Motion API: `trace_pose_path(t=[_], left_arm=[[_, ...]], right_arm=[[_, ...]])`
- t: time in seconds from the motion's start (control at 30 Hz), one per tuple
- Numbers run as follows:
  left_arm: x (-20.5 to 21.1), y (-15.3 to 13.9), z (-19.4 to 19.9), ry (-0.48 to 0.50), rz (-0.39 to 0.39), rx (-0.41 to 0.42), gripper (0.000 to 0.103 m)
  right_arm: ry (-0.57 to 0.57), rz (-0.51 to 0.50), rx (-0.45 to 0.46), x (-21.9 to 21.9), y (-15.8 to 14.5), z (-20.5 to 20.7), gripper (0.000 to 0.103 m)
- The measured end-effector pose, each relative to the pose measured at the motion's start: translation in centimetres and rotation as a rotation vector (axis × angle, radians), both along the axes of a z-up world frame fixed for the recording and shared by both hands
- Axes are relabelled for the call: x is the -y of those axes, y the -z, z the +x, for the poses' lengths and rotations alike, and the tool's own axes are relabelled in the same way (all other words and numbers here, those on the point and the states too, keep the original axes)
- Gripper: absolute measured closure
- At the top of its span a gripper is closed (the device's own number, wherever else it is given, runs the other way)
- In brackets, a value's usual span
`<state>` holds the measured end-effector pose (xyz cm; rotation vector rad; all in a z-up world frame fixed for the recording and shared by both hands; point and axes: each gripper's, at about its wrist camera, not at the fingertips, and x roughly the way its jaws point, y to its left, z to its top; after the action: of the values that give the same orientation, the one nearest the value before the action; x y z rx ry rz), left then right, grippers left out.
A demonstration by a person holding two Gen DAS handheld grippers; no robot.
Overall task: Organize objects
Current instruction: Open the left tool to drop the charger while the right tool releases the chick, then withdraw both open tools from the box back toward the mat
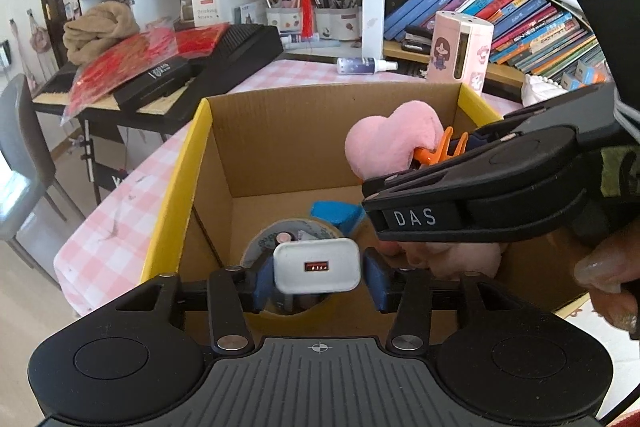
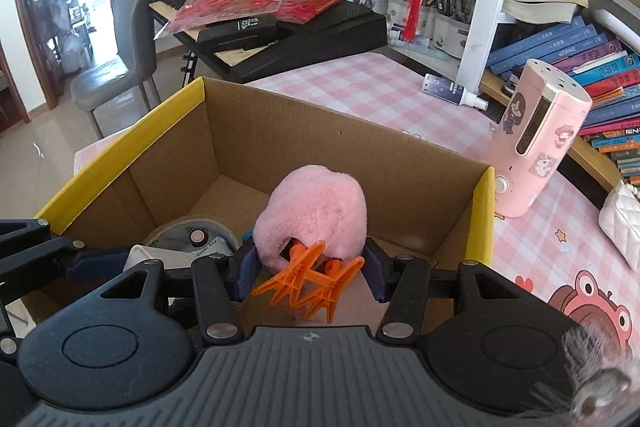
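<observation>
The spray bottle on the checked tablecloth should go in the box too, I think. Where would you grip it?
Grip the spray bottle across the middle of its round body, coming from above: it lies on its side on the tablecloth, white nozzle toward the shelf, with both long sides open.

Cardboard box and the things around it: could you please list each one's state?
Open-topped cardboard box with yellow rim: open, partly filled.
White USB charger block: between the left hand-held gripper pads, above the box.
Pink plush heart on orange claw clip: gripped by the right hand-held gripper.
Tape roll: lying inside the box.
</observation>
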<state>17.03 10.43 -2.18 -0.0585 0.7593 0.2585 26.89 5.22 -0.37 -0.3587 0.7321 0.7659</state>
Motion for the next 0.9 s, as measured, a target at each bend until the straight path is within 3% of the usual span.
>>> trace_pose_path(t=[0.23, 0.53, 0.77, 0.9], left_arm=[[0.4, -0.6, -0.4, 0.007, 0.025, 0.035, 0.034], [0.4, -1.0, -1.1, 0.01, 0.034, 0.06, 0.023], [0.0, -1.5, -2.1, -0.005, 0.034, 0.087, 0.02], [0.1, -1.9, -2.8, -0.004, 0.036, 0.106, 0.018]], right_arm=[[-0.039, -0.026, -0.001, -0.9, 0.1, 0.1, 0.053], [-0.099, -0.109, 0.015, -2.1, 0.8, -0.6, 0.052], [-0.062, -0.054, 0.032, -1.1, -0.3, -1.1, 0.037], [-0.025, -0.018, 0.064, -0.1, -1.4, -1.9, 0.035]])
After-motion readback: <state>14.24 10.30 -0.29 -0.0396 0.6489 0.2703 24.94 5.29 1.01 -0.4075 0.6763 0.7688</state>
